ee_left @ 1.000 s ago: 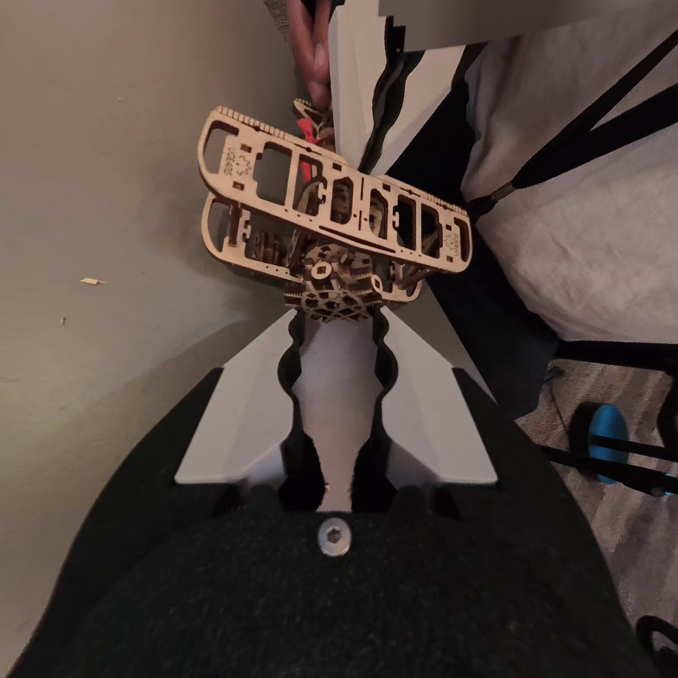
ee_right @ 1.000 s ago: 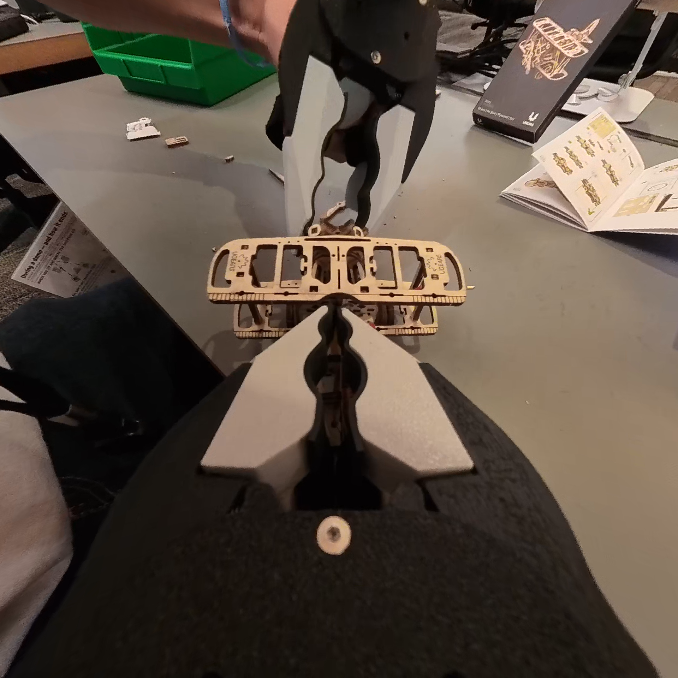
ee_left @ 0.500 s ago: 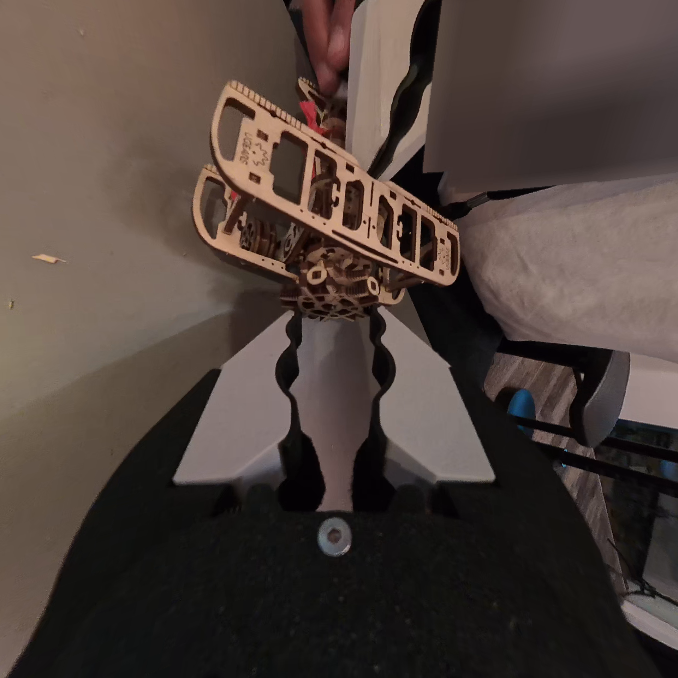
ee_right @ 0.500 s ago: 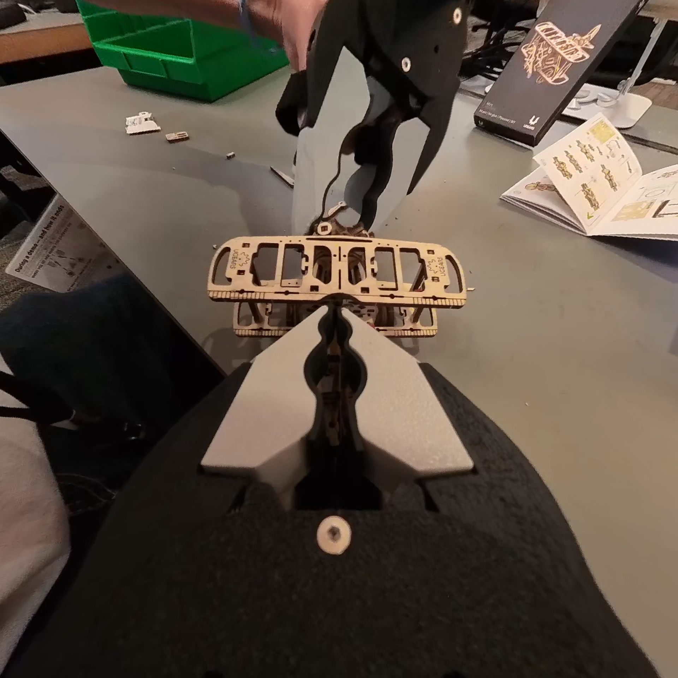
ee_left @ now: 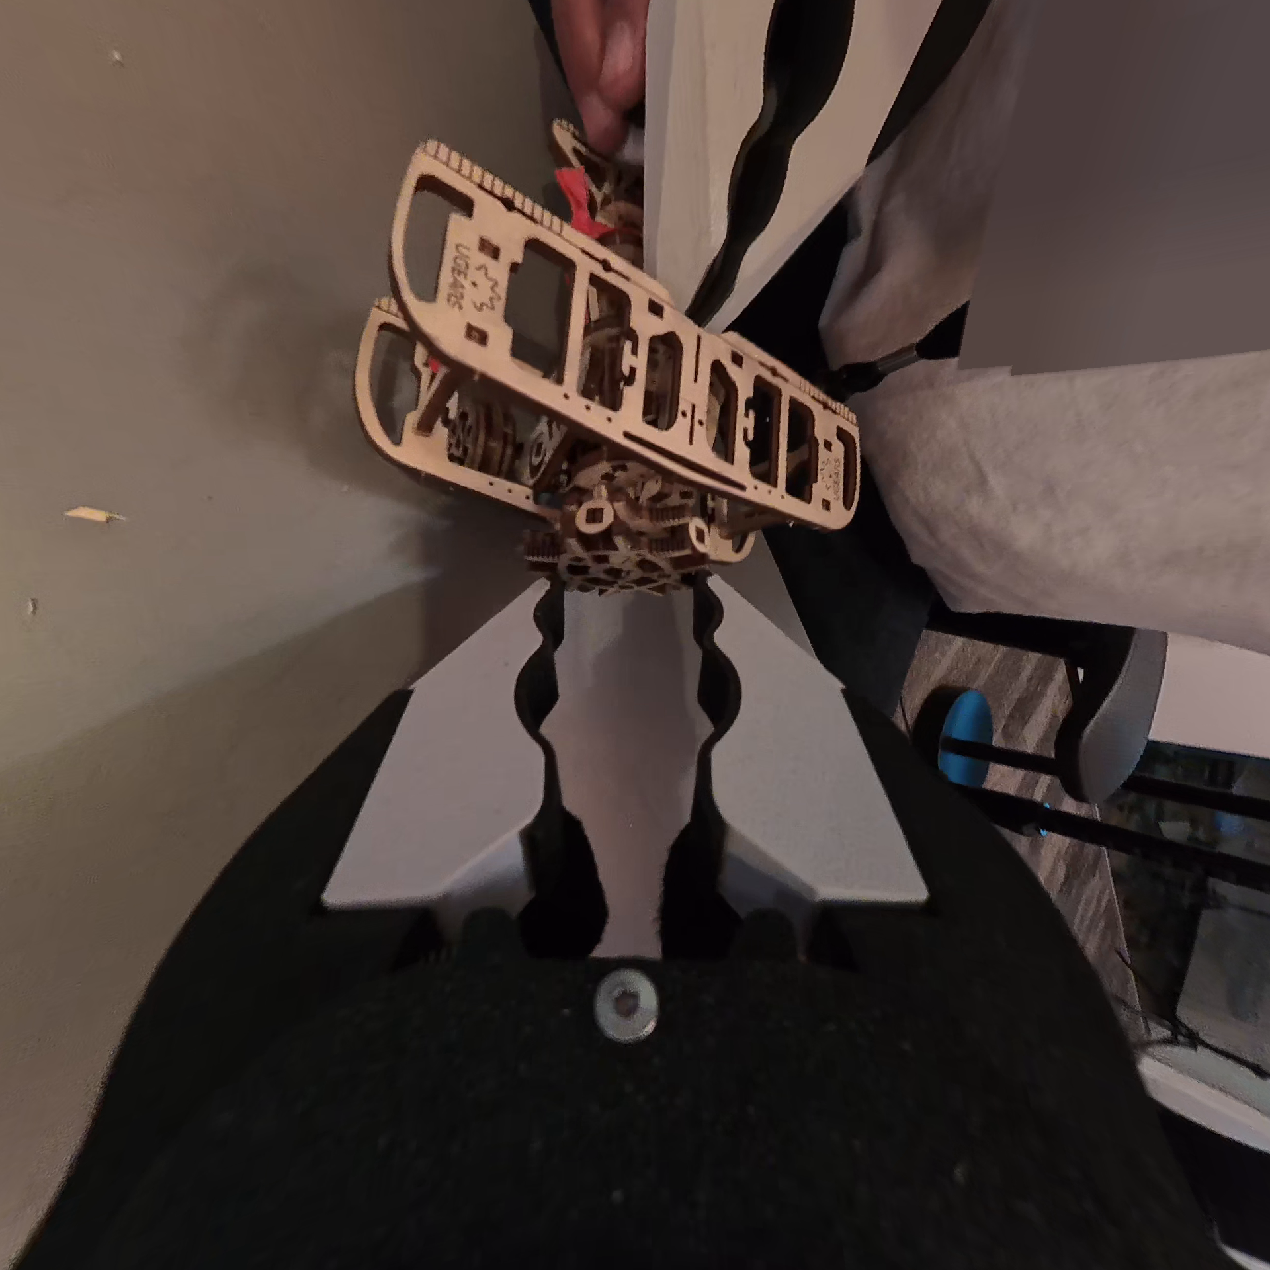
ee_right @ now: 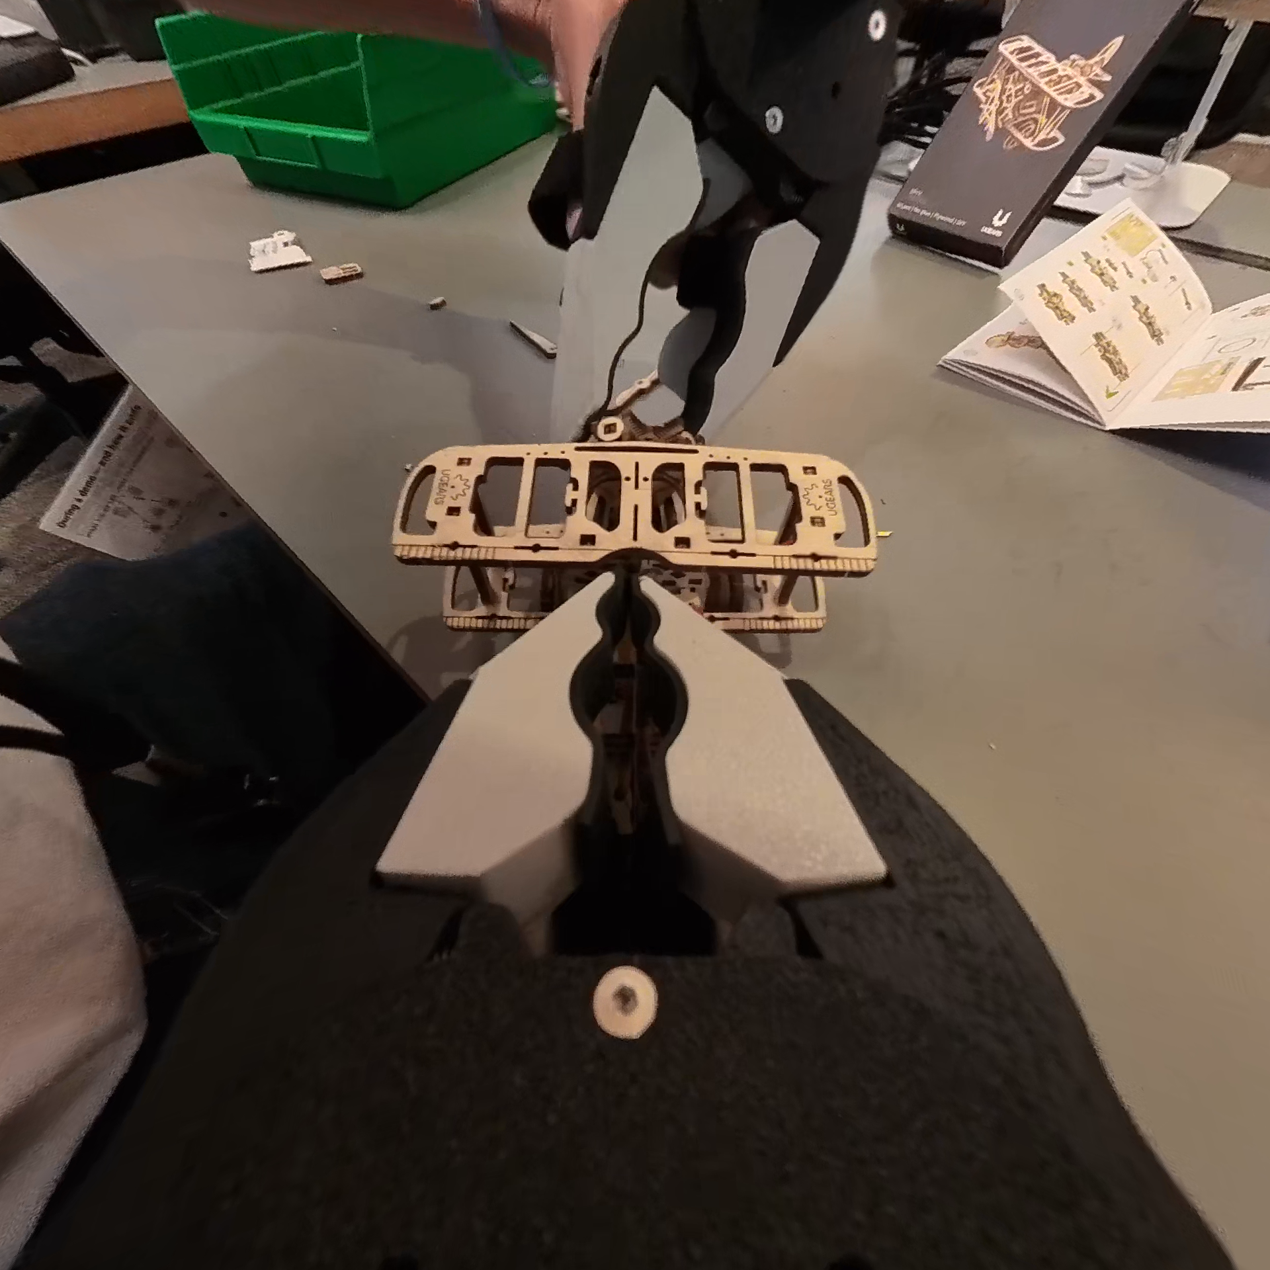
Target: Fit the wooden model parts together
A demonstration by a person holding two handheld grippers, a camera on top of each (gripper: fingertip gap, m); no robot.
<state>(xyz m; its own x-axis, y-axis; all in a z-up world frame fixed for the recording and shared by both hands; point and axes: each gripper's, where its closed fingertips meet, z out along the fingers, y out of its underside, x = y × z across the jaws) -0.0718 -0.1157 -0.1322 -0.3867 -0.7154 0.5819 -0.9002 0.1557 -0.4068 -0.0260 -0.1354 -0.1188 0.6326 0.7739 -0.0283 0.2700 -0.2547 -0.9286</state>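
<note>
A wooden biplane model [ee_right: 636,543] hangs above the grey table [ee_right: 962,618], held between both grippers. My right gripper [ee_right: 629,584] is shut on the thin tail end of the fuselage, just behind the upper wing. My left gripper [ee_left: 625,591] has its fingertips clamped on either side of the round engine block at the nose. In the left wrist view the model [ee_left: 481,295] is rolled, with its left wingtip high. The right gripper [ee_left: 694,309] comes in from above there. The left gripper [ee_right: 639,412] shows beyond the wings in the right wrist view, tilted.
A green bin [ee_right: 330,117] stands at the back left. A black box [ee_right: 1017,124] and an open instruction booklet [ee_right: 1134,330] are at the back right. Small wooden scraps [ee_right: 340,273] lie on the table. The table edge runs down the left. A person's hand [ee_left: 611,62] is by the tail.
My left gripper has twisted about the nose, so the wings look more steeply rolled in its view. In the right wrist view the model stays level and the left gripper leans right.
</note>
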